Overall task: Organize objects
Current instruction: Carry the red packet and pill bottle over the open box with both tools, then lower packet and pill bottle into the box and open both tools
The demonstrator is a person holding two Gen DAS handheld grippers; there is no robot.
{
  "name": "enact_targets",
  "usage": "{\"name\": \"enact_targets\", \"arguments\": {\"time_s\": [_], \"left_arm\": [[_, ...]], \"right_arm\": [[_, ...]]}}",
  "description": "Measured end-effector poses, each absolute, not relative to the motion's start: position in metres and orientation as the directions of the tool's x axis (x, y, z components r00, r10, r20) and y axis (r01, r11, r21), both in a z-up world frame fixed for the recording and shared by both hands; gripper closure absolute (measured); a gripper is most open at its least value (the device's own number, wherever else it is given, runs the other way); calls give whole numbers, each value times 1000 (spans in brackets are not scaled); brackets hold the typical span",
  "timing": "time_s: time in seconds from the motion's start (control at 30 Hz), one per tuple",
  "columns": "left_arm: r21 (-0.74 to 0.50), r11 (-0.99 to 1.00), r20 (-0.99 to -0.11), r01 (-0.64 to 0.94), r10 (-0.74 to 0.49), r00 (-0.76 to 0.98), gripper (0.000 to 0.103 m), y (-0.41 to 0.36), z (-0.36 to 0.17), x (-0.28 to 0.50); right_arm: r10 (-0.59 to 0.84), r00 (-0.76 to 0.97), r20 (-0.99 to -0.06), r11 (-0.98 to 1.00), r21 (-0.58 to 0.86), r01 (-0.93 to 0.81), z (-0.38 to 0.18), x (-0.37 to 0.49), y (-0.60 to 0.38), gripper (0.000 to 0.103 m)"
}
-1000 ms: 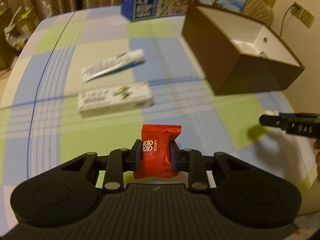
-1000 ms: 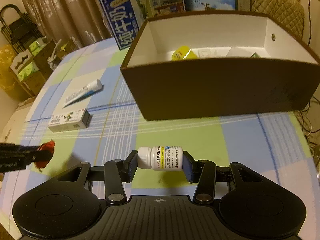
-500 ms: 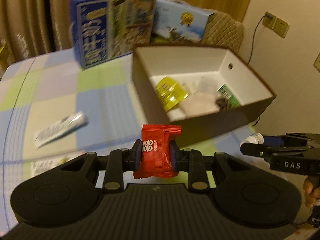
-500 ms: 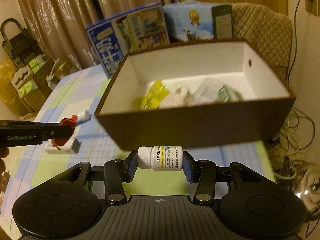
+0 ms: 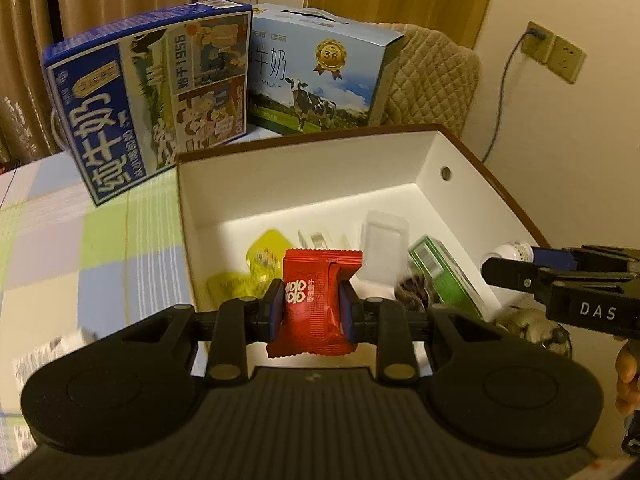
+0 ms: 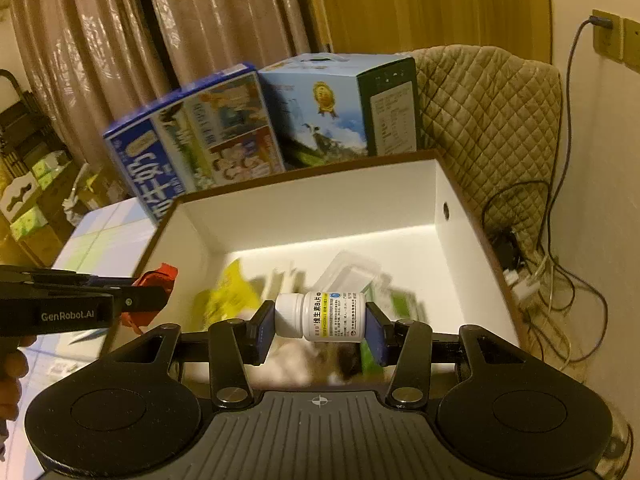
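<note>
The left gripper (image 5: 311, 314) was closed on a flat red foil sweet packet (image 5: 316, 300), its blue pads pinching the packet across the middle, just above the open brown cardboard box with a white inside (image 5: 304, 184). The packet looked light and crinkly, soft enough to buckle, so a mid-body pinch seemed the sound place to hold it. White double-happiness characters were printed on its front.

The right gripper (image 6: 320, 330) was clamped end to end on a small white plastic pill bottle (image 6: 320, 316), lying sideways over the same box. The bottle looked rigid, light and smooth (likely to roll if dropped). Its yellow-banded label carried Chinese text, too small to read in full.

"DAS" showed on the right tool, "GenRobot.AI" on the left. Behind stood a blue milk carton box (image 5: 148, 108) marked "1956" and a pale blue cow-printed milk box (image 5: 320, 72) marked "3.6"
</note>
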State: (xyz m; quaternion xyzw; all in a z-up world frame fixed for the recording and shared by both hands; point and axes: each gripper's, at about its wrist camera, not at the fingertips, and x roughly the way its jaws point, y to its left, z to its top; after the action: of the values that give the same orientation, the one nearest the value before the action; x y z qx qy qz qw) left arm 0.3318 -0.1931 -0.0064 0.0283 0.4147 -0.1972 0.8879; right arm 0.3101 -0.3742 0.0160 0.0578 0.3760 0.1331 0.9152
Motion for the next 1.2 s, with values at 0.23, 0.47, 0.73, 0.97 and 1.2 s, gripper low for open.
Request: {"name": "enact_targets", "arguments": {"time_s": [0.23, 0.47, 0.73, 0.97, 1.2], "left_arm": [[-75, 942, -781, 326, -259, 568, 79, -214, -26, 387], [-65, 957, -812, 284, -216, 542, 79, -219, -46, 429], [-41, 964, -828, 261, -179, 531, 74, -219, -58, 451], [-36, 967, -828, 252, -170, 534, 62, -214, -57, 452], [-49, 968, -822, 245, -178, 540, 47, -207, -50, 449]], "right_arm": [[298, 663, -687, 955, 216, -205, 3, 374, -377, 59], [325, 618, -716, 946, 241, -218, -18, 426, -365, 59], [345, 575, -742, 939, 268, -217, -36, 456, -357, 59], [375, 549, -747, 927, 305, -219, -42, 470, -349, 59], [380, 575, -724, 924, 316, -213, -35, 473, -346, 47]]}}
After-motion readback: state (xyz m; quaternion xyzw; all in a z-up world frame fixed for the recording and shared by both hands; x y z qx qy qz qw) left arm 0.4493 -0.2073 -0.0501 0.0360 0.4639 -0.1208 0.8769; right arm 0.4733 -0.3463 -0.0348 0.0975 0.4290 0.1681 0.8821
